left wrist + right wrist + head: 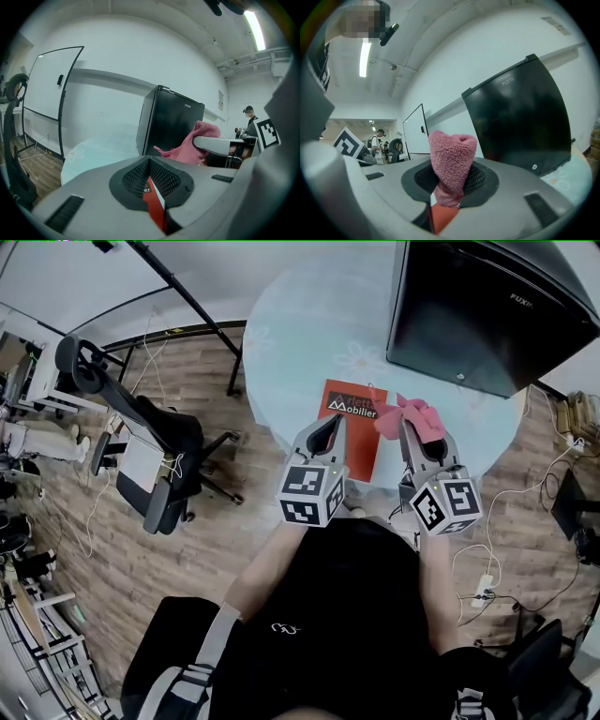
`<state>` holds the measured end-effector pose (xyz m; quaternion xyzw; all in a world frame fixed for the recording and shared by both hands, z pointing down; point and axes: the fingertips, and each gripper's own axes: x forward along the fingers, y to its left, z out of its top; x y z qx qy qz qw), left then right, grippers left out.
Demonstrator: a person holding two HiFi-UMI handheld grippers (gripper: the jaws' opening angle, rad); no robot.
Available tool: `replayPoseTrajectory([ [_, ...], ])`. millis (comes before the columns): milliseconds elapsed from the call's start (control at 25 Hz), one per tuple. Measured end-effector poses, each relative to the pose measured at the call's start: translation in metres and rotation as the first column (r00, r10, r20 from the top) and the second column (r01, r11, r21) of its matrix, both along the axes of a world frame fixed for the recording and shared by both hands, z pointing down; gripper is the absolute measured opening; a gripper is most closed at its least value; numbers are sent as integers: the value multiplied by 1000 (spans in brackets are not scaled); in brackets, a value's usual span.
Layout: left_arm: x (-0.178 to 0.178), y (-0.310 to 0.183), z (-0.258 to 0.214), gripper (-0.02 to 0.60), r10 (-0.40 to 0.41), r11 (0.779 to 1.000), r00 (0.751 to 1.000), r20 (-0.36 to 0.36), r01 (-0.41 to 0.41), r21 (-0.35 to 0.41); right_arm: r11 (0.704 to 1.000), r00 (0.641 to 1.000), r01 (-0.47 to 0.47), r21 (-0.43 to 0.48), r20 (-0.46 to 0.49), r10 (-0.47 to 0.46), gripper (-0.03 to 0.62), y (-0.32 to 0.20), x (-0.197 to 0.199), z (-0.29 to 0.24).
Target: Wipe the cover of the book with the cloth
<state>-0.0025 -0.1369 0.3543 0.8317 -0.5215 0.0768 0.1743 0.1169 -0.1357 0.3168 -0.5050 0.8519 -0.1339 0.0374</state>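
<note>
Left claw (151, 190): you're clamping it on the book (361, 454). The jaws are pressed onto the red cover and the white page edge, which are poking up between them in the left gripper view.

Right claw (447, 187): you're pinching the pink cloth (451, 157) with this one. A bunched lump is sticking up out of the jaws and a bit is hanging below them.

Book: it's sitting at the near edge of the round pale-blue desk (300, 343), right in front of you. No way of telling from here if it's lying flat or if you're lifting it a little.

Cloth vs book: in the head view the cloth is showing over the book's far right corner. I can't tell whether it's touching the cover.

Behind all that: a black fridge (478, 306) is standing on the far side of the desk.

Off to your left: a black office chair (159, 460) is sitting on the wooden floor (84, 549).
</note>
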Motion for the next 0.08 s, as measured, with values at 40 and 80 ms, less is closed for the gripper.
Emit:
replayPoseTrajectory([
  [40,-1,-1,0,14,-1,1000,1000,1,1,-2,1000,1000,-2,1,0,2,98,-1,1,-1],
  [80,-1,-2,1,13,-3,1000,1000,1,3,-5,1000,1000,-4,1,1,4,98,-2,2,-1],
])
